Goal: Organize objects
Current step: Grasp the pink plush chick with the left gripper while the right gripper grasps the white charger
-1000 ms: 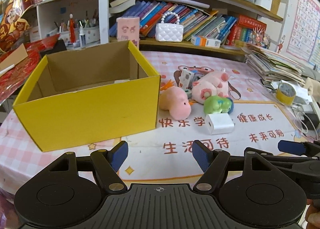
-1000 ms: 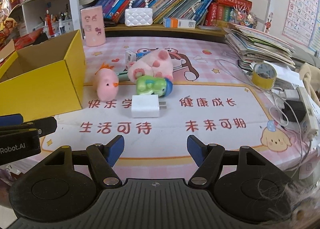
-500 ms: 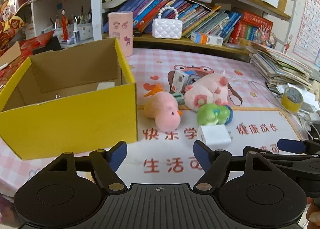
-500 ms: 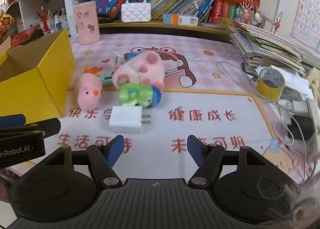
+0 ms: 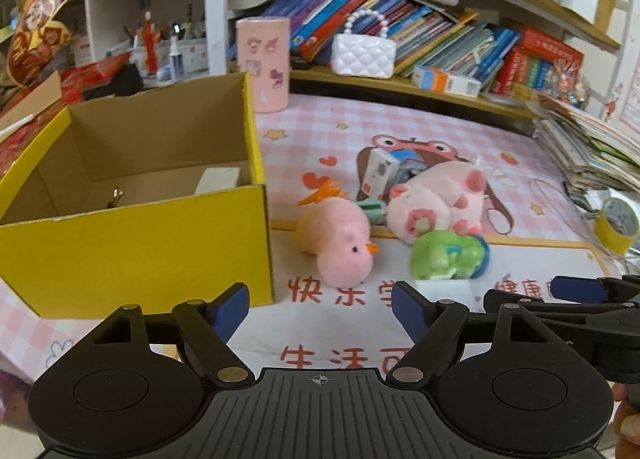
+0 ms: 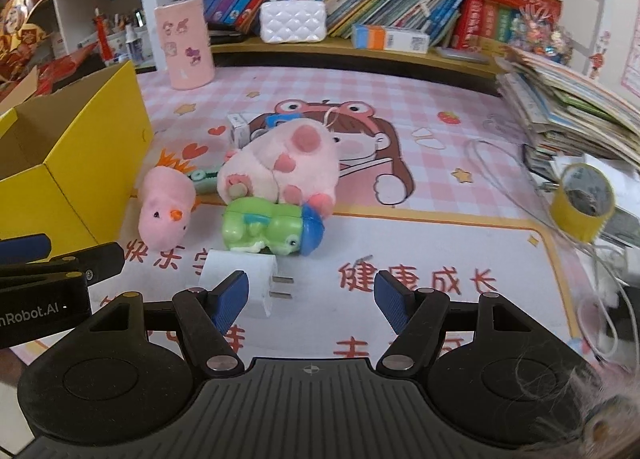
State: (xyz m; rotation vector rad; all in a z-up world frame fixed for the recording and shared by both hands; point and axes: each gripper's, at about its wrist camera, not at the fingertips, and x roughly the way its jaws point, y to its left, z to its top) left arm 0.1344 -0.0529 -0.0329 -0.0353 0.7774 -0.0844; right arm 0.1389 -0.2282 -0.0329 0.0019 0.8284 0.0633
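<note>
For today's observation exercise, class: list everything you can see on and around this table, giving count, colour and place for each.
Cardboard box: one, yellow, mat's left side.
Chick plush: one, pink, beside the box.
Pig plush: one, pink, mat's middle.
Frog toy: one, green with blue cap, in front of the pig.
Plug adapter: one, white, nearest the grippers.
Tape roll: one, yellow, right edge.
Cup: one, pink, behind the box.
Handbag: one, white, on the shelf.
Left gripper: black, blue pads, opening, nothing between.
Right gripper: black, blue pads, open, empty.
</note>
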